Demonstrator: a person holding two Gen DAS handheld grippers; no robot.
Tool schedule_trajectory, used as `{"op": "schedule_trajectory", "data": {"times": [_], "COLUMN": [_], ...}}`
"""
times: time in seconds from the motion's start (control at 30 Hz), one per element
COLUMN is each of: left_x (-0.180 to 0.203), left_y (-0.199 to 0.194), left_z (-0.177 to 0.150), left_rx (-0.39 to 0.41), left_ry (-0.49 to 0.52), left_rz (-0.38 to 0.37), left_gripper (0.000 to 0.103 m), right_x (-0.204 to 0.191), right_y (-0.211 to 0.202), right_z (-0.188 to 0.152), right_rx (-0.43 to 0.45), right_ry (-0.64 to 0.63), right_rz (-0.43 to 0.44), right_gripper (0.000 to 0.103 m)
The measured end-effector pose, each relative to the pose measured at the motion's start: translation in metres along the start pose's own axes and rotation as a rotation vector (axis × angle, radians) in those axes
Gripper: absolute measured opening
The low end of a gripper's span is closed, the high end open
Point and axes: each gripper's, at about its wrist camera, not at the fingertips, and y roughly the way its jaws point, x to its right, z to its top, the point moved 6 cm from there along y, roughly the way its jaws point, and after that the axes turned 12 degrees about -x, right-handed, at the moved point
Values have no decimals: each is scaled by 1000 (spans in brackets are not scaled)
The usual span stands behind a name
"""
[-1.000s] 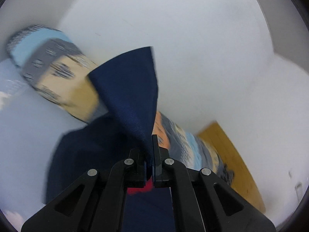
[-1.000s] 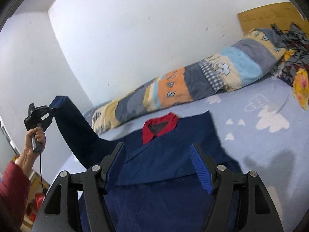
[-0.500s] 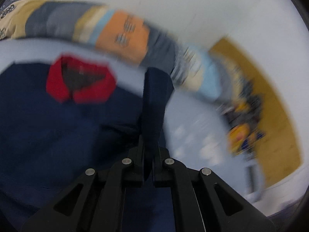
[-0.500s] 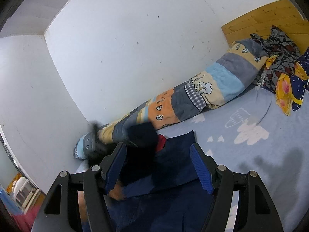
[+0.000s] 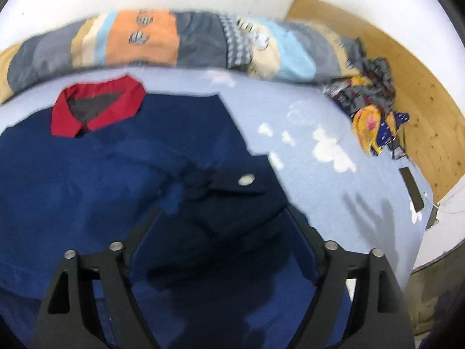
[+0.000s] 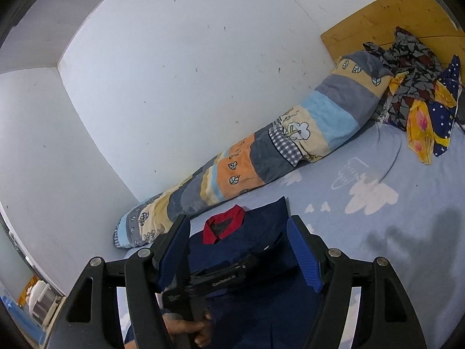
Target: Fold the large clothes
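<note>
Matt navy cloth jacket (metal snap) on soft bedsheet; wooden headboard.

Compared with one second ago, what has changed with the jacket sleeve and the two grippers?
The left gripper carried the sleeve from up in the air across onto the navy jacket; its jaws are opening, letting it go. The right gripper stayed open and empty. Blanket and clothes pile unchanged.

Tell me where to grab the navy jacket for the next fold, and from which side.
Probably the navy jacket at its free outer edge beside the bare blue sheet, coming in low from that sheet side. The edge lies flat there with open room next to it. The left gripper is opening above the folded-in cuff, nothing pinched.
</note>
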Motion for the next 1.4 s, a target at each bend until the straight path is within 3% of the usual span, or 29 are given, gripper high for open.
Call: {"op": "schedule_trajectory", "data": {"times": [0.03, 0.07, 0.1, 0.17, 0.23, 0.3, 0.4, 0.53, 0.67, 0.73, 0.77, 0.97, 1.03, 1.07, 1.13, 1.17, 1.23, 1.3, 1.4], "left_x": [-4, -12, -14, 1, 14, 24, 21, -9, -70, -101, -125, -231, -268, -285, -287, -282, -272, -260, -240], "left_y": [12, 33, 44, 41, 31, 13, -7, -17, -45, -55, -63, -76, -68, -50, -43, -43, -46, -62, -90], "left_z": [-5, -15, -21, -32, -38, -44, -55, -68, -72, -70, -67, -55, -63, -73, -80, -82, -86, -93, -115], "left_rx": [-50, -149, -195, -178, -150, -95, -39, -14, 40, 58, 75, 85, 52, -37, -33, -32, -39, 9, 52], "left_ry": [-7, -20, -16, 91, 127, 123, 109, 79, -60, -120, -161, -353, -425, -464, -421, -381, -350, -354, -388], "left_rz": [-14, 1, 40, 132, 127, 81, 85, 205, 239, 262, 286, 339, 360, 332, 330, 356, 382, 358, 309], "left_gripper": [83, 83, 82, 83, 83, 83, 83, 83, 83, 83, 83, 83, 83, 83, 84, 85, 84, 84, 84], "right_x": [-1, -2, -3, -4, -2, 1, 5, 7, 1, -5, -9, 1, 22, 34, 66, 74, 75, 63, 35], "right_y": [1, 3, 5, 10, 12, 14, 17, 26, 51, 75, 92, 173, 196, 206, 224, 228, 227, 219, 196], "right_z": [0, -2, -2, -3, -4, -4, -5, -9, -21, -29, -35, -61, -71, -78, -103, -109, -109, -102, -93], "right_rx": [-2, -5, -9, -18, -22, -27, -39, -71, -147, -213, -256, -432, -505, -552, -683, -701, -690, -680, -622], "right_ry": [-5, -14, -21, -22, -21, -17, -17, -14, -37, -72, -92, -153, -149, -135, -85, -66, -68, -82, -133], "right_rz": [-4, -15, -26, -36, -43, -55, -66, -69, -83, -93, -109, -219, -278, -297, -353, -347, -339, -349, -302], "right_gripper": [72, 72, 72, 72, 72, 72, 72, 72, 69, 49, 32, 31, 32, 34, 31, 29, 28, 34, 34]}}
